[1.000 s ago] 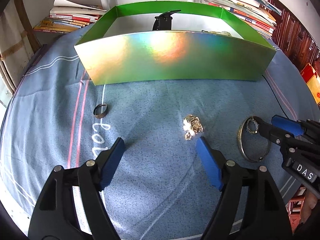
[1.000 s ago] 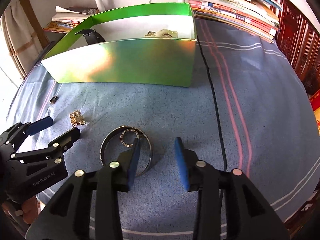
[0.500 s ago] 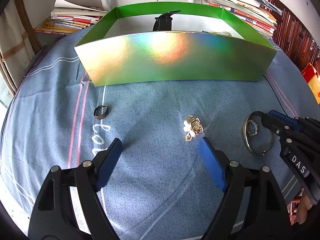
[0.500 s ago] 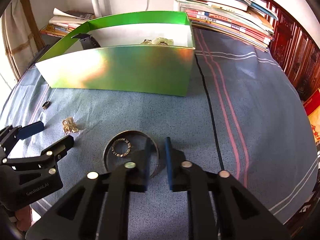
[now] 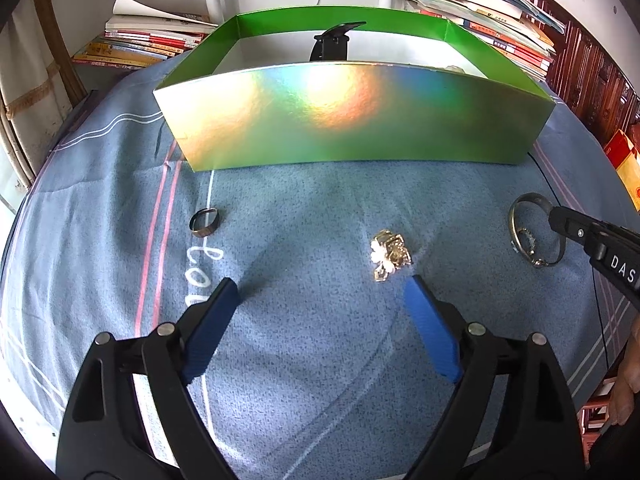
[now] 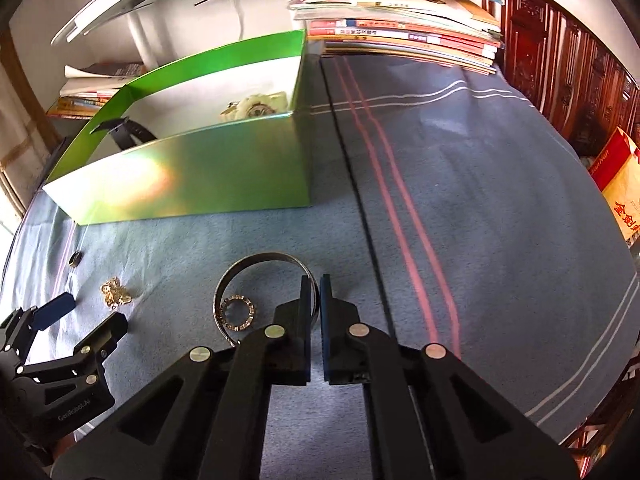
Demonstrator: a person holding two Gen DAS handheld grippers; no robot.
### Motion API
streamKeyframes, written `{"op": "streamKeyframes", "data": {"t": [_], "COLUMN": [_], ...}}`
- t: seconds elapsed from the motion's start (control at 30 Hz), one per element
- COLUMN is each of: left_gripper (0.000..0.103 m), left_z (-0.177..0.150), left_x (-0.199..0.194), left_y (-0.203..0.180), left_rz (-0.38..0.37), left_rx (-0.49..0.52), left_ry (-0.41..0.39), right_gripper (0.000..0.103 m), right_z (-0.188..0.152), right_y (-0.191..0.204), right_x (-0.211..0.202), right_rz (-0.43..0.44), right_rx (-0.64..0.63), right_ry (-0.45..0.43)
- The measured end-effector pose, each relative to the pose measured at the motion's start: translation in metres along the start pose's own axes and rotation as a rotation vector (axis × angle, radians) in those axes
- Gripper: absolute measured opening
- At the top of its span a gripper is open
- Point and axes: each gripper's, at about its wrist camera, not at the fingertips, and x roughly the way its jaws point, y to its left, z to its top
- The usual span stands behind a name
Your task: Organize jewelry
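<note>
A silver bangle (image 6: 260,258) lies on the blue cloth with a small beaded ring (image 6: 250,308) inside its loop. My right gripper (image 6: 316,280) is shut on the bangle's near-right rim; from the left wrist view that gripper (image 5: 560,216) pinches the bangle (image 5: 514,220) from the right. My left gripper (image 5: 320,282) is open, its jaws still opening, with nothing between them. A gold jewelry cluster (image 5: 390,254) sits just ahead of its right finger. Further left lies a dark band ring (image 5: 204,222). The shiny green box (image 5: 352,120) stands behind.
Inside the box are a black watch strap (image 6: 128,132) and a pale bracelet (image 6: 256,106). Stacks of books (image 6: 400,32) line the table's far edge. A hand (image 5: 630,380) shows at the right edge. Bare striped cloth (image 6: 460,200) stretches to the right.
The right gripper's jaws closed onto the bangle's rim and it shifted sideways and rolled a little. The left jaws widened slightly; the left hand stayed put.
</note>
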Motion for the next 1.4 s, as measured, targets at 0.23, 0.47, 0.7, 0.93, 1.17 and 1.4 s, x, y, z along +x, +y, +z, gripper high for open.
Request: {"op": "streamKeyframes", "data": {"t": [0.23, 0.47, 0.7, 0.93, 1.17, 1.4], "left_gripper": [0.086, 0.088, 0.089, 0.091, 0.093, 0.094], "left_z": [-0.001, 0.0, 0.0, -0.001, 0.0, -0.001], "left_x": [0.0, 0.0, 0.0, 0.0, 0.001, 0.001], "left_y": [0.001, 0.001, 0.002, 0.003, 0.004, 0.005], "left_rz": [0.0, 0.0, 0.0, 0.001, 0.002, 0.0], "left_rx": [-0.008, -0.016, -0.02, -0.025, -0.026, -0.026], "left_ry": [-0.001, -0.002, -0.004, -0.006, -0.007, -0.008], "right_gripper": [0.004, 0.006, 0.016, 0.016, 0.022, 0.027], "right_z": [-0.002, -0.002, -0.004, -0.004, -0.005, -0.006], "right_y": [-0.001, 0.003, 0.011, 0.013, 0.014, 0.016], "right_x": [0.004, 0.005, 0.005, 0.004, 0.004, 0.004], "right_rz": [-0.003, -0.024, -0.028, -0.032, -0.022, -0.021], "right_rx": [-0.007, -0.045, -0.079, -0.085, -0.085, -0.097], "right_ry": [0.018, 0.012, -0.002, -0.008, -0.007, -0.014]}}
